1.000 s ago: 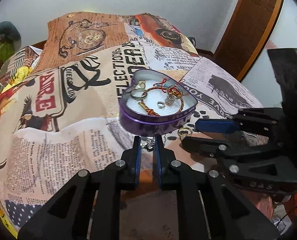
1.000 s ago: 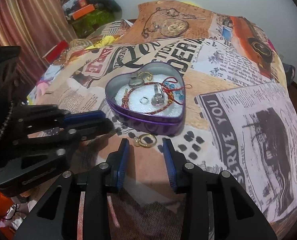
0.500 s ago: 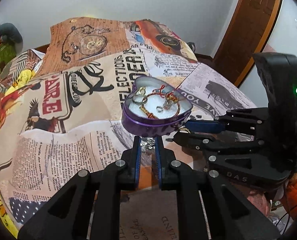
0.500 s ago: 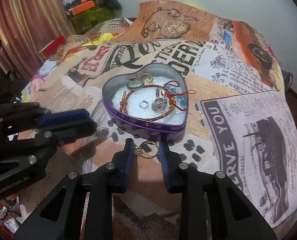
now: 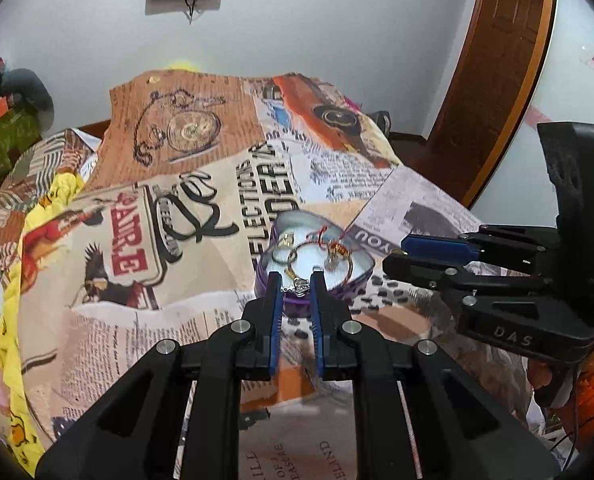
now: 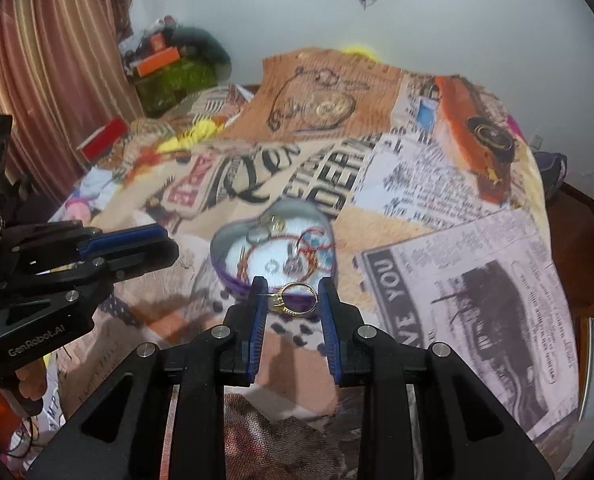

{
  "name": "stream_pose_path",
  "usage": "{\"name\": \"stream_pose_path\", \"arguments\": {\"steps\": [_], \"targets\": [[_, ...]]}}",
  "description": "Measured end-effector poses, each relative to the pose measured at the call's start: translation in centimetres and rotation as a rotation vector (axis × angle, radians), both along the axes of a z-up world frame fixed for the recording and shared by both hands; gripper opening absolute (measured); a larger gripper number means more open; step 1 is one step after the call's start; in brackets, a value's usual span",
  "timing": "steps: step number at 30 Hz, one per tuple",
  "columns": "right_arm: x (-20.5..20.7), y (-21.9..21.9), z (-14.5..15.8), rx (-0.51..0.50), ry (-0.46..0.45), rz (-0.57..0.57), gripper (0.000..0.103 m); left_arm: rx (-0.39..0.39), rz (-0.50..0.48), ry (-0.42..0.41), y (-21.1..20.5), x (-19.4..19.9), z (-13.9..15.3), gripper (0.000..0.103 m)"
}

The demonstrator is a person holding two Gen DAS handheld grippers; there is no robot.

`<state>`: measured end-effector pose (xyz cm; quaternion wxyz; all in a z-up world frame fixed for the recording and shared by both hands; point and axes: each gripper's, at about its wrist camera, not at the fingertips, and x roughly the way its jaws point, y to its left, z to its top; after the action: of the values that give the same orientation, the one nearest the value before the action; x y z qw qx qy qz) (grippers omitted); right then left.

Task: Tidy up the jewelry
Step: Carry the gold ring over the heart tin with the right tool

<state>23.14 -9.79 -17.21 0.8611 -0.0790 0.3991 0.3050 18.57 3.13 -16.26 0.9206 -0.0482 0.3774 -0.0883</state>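
Left gripper point(image 5: 296, 285) closed down to a narrow gap, pinching a small silver charm point(image 5: 300, 285) between its blue pads, raised above the near rim of the purple heart-shaped tin point(image 5: 297, 306); right gripper point(image 6: 292, 293) a little wider, clamped on a gold hoop ring point(image 6: 295, 298) spanning pad to pad, also lifted in front of the tin's near edge; in the tin, on white lining, a red cord bracelet point(image 6: 311, 248), 2 or so small rings and a silver piece, blurred; tin resting on a newspaper-print blanket point(image 6: 477, 280) covering the bed.
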Motion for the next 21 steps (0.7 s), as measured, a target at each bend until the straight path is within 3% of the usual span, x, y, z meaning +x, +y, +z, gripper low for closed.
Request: {"name": "stream_pose_path", "arguments": {"steps": [10, 21], "targets": [[1.0, -0.8, 1.3, 0.04, -0.049, -0.039, 0.023, 0.002, -0.015, -0.046, -0.6, 1.0, 1.6, 0.012], [2.7, -0.2, -1.4, 0.021, 0.008, -0.022, 0.023, -0.012, -0.028, -0.003, -1.0, 3.2, -0.3, 0.012]]}}
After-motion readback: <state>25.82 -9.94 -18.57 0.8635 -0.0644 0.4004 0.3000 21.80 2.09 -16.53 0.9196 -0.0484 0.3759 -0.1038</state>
